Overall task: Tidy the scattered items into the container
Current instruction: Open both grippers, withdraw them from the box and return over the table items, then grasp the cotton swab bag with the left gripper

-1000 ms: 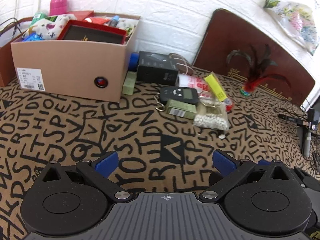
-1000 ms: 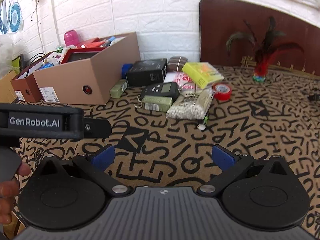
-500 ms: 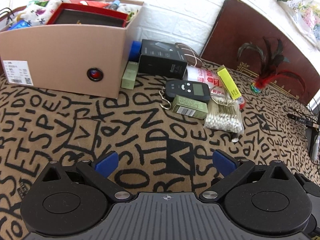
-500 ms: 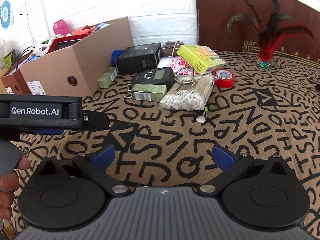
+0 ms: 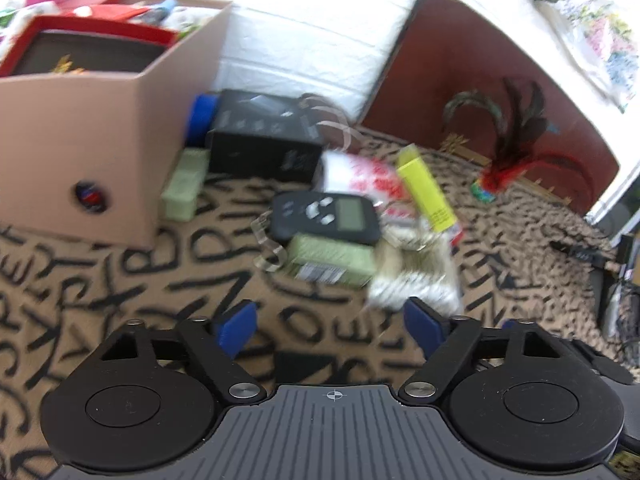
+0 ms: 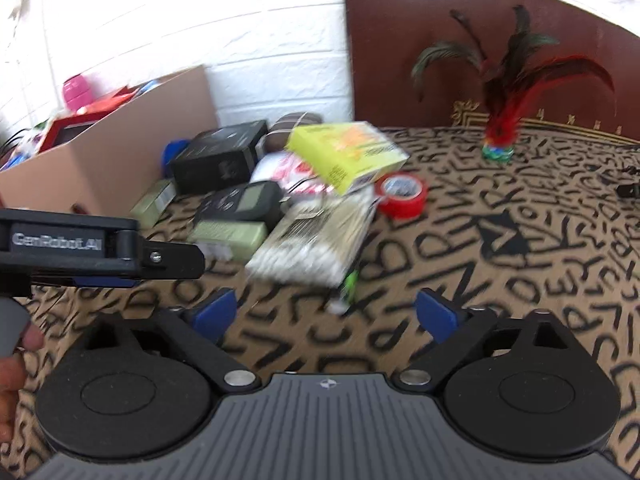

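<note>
Both claws hang wide open with nothing between their blue pads: the left gripper and the right gripper hover low over the letter-patterned cloth. Ahead of the left one and off to its left stands the cardboard box, already loaded with a red tray and other bits. Straight ahead lies the unsorted heap: green packet, grey digital scale, bag of cotton swabs, yellow box, black box, red tape roll. I'd judge the tidying partly done, with most still left.
</note>
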`<state>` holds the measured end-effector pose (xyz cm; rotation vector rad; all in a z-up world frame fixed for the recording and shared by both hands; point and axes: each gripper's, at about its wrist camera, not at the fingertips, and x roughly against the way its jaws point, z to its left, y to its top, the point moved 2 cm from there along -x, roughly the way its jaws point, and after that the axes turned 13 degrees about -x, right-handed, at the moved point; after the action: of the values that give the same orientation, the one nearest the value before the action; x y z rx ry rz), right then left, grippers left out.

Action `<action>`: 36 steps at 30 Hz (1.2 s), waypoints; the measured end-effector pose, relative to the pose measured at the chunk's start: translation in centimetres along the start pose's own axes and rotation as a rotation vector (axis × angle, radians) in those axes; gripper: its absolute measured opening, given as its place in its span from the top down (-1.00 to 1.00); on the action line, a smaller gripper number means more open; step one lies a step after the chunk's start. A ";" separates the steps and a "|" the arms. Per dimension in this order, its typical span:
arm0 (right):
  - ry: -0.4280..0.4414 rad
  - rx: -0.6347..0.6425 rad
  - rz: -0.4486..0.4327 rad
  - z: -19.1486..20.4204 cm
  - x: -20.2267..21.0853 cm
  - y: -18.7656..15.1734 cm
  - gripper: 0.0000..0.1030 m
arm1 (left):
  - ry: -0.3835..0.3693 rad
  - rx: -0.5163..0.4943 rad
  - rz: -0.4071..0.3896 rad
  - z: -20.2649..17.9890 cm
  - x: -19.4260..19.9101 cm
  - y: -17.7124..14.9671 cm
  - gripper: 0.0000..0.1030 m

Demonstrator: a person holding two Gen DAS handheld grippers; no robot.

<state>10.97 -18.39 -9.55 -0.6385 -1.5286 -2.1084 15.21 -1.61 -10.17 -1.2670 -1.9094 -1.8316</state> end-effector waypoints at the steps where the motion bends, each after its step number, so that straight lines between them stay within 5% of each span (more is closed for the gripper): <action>1: -0.009 0.005 -0.002 -0.2 -0.4 0.3 -0.72 | -0.021 -0.011 0.002 -0.3 -0.5 0.4 -0.54; 5: -0.013 0.014 0.010 -0.9 -2.0 1.1 -0.42 | -0.102 -0.070 0.027 -1.6 -2.8 1.3 -0.33; 12: 0.033 0.034 0.027 -1.1 -3.8 1.7 -0.05 | -0.139 -0.037 0.054 -1.6 -5.7 1.5 -0.14; 14: 0.066 0.028 0.038 -1.2 -4.0 1.8 0.24 | -0.166 -0.039 0.063 -1.5 -6.1 1.6 0.35; 17: 0.064 0.053 0.037 -0.7 -4.0 1.7 0.45 | -0.167 -0.043 0.063 -1.6 -6.4 1.6 0.56; 21: 0.064 0.084 0.028 -0.1 -3.3 1.4 0.69 | -0.156 -0.053 0.055 -2.0 -5.6 1.3 0.64; 26: 0.101 0.117 0.067 0.8 -0.9 0.4 0.75 | -0.147 -0.050 0.051 -1.7 -2.3 -0.3 0.68; 34: 0.198 0.150 0.210 1.7 4.7 -4.8 0.75 | -0.167 -0.023 0.129 -1.3 4.3 -7.2 0.71; 36: 0.191 0.141 0.246 1.6 5.8 -6.2 0.70 | -0.189 -0.008 0.146 -1.3 5.4 -8.6 0.56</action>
<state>2.79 -15.62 -10.19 -0.5286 -1.4008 -1.8053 5.52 0.79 -12.42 -1.5877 -1.8444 -1.7021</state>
